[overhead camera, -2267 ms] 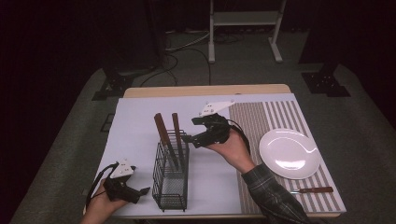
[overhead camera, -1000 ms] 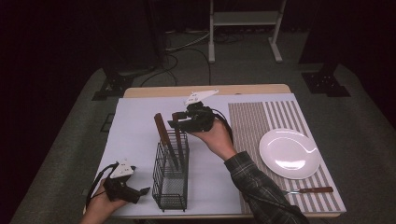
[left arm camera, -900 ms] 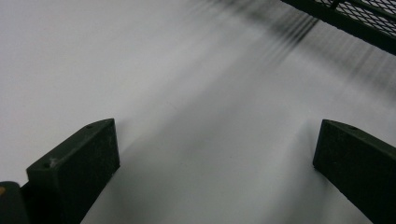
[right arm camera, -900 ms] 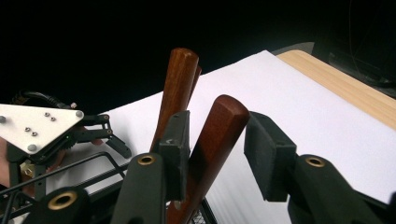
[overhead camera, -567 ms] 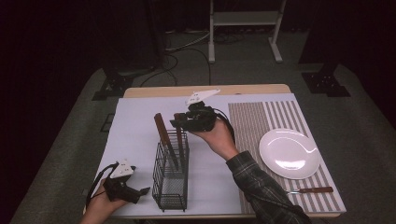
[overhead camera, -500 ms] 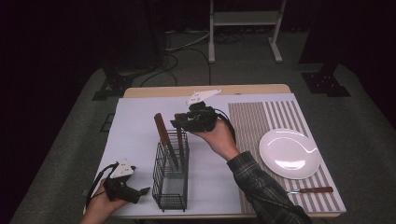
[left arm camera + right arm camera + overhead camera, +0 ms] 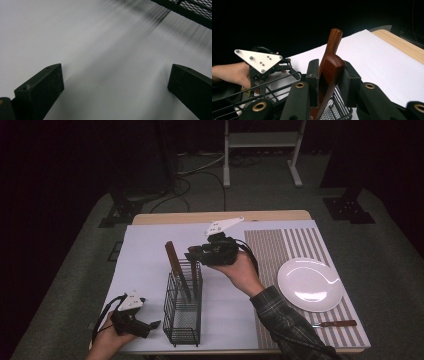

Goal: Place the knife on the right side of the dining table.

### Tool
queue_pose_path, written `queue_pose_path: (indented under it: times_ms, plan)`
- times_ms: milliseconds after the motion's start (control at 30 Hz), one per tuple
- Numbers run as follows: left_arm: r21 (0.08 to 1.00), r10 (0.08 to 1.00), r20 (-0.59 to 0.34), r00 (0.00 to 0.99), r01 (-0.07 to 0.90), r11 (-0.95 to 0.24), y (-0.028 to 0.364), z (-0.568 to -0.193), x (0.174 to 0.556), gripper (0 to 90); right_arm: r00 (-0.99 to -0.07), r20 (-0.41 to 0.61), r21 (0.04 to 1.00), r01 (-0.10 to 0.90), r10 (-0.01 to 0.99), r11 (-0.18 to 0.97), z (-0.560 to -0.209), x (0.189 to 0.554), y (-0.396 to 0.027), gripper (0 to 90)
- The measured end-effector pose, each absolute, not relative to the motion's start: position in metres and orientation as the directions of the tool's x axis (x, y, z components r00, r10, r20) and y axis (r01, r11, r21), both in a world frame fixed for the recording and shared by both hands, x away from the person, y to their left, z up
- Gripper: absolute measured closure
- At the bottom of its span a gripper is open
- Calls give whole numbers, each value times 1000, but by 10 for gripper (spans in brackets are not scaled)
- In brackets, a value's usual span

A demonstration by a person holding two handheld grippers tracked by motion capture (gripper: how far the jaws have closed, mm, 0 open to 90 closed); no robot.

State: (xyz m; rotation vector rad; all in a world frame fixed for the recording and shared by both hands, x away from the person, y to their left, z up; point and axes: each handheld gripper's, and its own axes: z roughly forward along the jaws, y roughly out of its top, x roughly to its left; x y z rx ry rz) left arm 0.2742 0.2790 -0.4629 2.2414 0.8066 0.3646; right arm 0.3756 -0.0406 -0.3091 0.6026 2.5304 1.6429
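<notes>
A black wire basket [image 7: 182, 320] stands on the white table cover with two wooden-handled utensils upright in it. My right gripper [image 7: 196, 255] is at the basket's far end. Its jaws have just been closing, and they now clamp the nearer wooden handle [image 7: 332, 67] between the pads. The other handle [image 7: 333, 40] leans just behind it, free [image 7: 172, 255]. My left gripper [image 7: 152, 325] rests low on the cover beside the basket's near left corner. It is open [image 7: 115, 82] with only bare cover between the jaws.
A white plate [image 7: 310, 284] lies on the striped placemat [image 7: 300, 245] at the right. A wooden-handled knife [image 7: 334, 323] lies near the front edge of that mat. The basket's mesh [image 7: 190, 10] is close ahead of the left gripper.
My right gripper has shifted left and slightly up to the basket's far end, and its jaws have closed on a wooden handle. The left gripper has stayed where it was.
</notes>
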Motion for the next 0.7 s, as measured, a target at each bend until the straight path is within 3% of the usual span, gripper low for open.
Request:
queue_pose_path:
  times_ms: [700]
  plan:
    - [710, 644, 23, 765, 441, -549, 279, -463, 274, 0, -917, 216, 898, 322, 336, 300, -306, 380, -38, 769]
